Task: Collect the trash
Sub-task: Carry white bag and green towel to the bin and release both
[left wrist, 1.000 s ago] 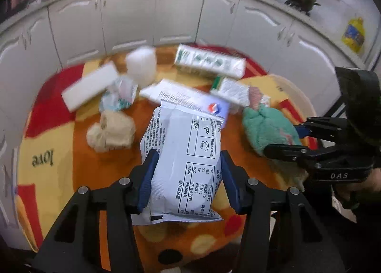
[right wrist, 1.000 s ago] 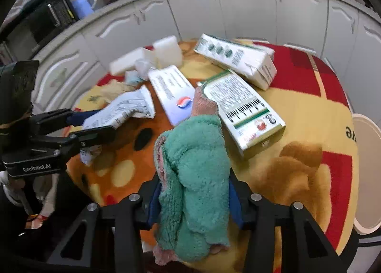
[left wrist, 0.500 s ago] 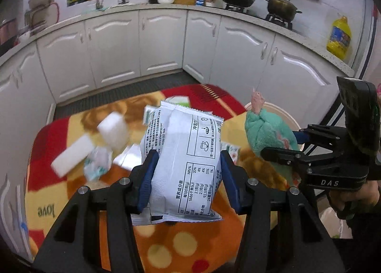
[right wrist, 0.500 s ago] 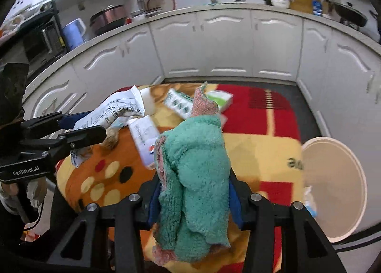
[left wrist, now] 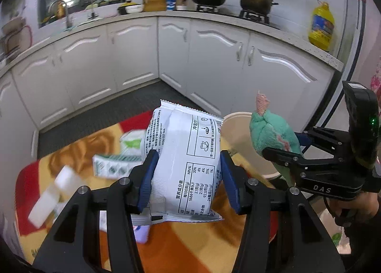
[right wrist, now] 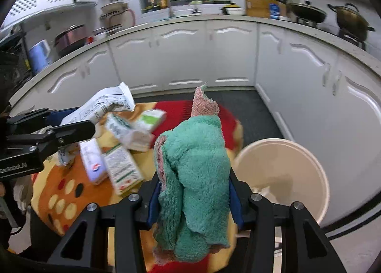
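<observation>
Left wrist view: my left gripper (left wrist: pixel 187 178) is clamped on a white food packet (left wrist: pixel 184 165) with a printed nutrition table, blue pads pressing both sides, packet upright and lifted clear of the tablecloth (left wrist: pixel 190 244). Right of it, my right gripper (left wrist: pixel 283 146) holds a green terry cloth (left wrist: pixel 271 133), pink corner sticking up. Cream bin (left wrist: pixel 240 144) sits behind and between the two loads, at the table's far right edge. On the tablecloth, blurred: a green-and-white box (left wrist: pixel 114 165) and white foam blocks (left wrist: pixel 54 192) further left.

Right wrist view: right gripper (right wrist: pixel 194 199) is closed on the green terry cloth (right wrist: pixel 195 168), which drapes over the fingers and hangs below them. Cream bin (right wrist: pixel 283 177) is just right of the cloth, on the floor beside the table, some pale paper inside. Left gripper (right wrist: pixel 78 125) enters from the left, white food packet (right wrist: pixel 104 106) in it, above the table. Below it lie cartons: green-and-white boxes (right wrist: pixel 133 130), a box with a barcode label (right wrist: pixel 122 168), a white pack with a red-blue logo (right wrist: pixel 92 163).
</observation>
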{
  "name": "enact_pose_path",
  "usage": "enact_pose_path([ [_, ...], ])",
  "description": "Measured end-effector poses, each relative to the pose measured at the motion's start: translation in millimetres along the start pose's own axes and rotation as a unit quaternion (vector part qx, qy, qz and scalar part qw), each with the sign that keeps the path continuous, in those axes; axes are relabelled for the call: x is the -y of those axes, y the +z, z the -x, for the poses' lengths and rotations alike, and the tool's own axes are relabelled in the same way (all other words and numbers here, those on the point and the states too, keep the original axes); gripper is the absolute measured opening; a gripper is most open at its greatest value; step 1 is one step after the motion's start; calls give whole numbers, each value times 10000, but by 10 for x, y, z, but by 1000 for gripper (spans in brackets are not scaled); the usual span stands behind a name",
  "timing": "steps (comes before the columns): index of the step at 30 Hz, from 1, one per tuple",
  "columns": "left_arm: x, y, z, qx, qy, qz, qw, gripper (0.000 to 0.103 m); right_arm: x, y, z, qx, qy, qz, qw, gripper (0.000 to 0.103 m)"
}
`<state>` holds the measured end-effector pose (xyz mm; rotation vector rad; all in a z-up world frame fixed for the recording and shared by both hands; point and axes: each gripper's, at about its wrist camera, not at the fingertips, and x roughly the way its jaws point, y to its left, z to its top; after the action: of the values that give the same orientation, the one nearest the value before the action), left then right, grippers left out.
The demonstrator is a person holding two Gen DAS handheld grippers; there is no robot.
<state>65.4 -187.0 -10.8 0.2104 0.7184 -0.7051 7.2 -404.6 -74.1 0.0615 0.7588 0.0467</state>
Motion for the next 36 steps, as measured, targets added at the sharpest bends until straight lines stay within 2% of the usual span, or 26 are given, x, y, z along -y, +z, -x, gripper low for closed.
enact_pose_path([
  [7, 305, 275, -393, -90, -264, -144, 9995, 50, 507, 33, -9, 62, -690, -244, 9973, 46],
  [11, 451, 369, -667, -207, -426, -120, 9988, 50, 764, 19, -72, 38, -947, -379, 9948, 46],
  [23, 734, 554, -1374, -588, -1060, 285, 9922, 51, 1382, -88, -359, -240, -1328, -872, 9870, 46],
  [25, 751, 565, -1466, -637, -1164, 460, 9901, 52, 1476, -113, -447, -308, -1424, -995, 9843, 52],
  [26, 747, 564, -1515, -661, -1239, 580, 9884, 53, 1506, -125, -472, -314, -1459, -1034, 9834, 57],
  [27, 748, 559, -1556, -706, -1305, 657, 9868, 57, 1562, -129, -511, -306, -1493, -1093, 9823, 64],
  [28, 754, 553, -1582, -758, -1357, 701, 9854, 62, 1596, -136, -527, -261, -1499, -1130, 9819, 78],
  [29, 743, 534, -1613, -844, -1436, 773, 9830, 69, 1614, -152, -522, -221, -1521, -1150, 9814, 85],
  [31, 725, 493, -1621, -910, -1489, 843, 9810, 70, 1627, -189, -502, -201, -1593, -1196, 9797, 85],
  [36, 687, 414, -1559, -899, -1295, 790, 9843, 70, 1635, -275, -548, -386, -1484, -1308, 9795, 85],
])
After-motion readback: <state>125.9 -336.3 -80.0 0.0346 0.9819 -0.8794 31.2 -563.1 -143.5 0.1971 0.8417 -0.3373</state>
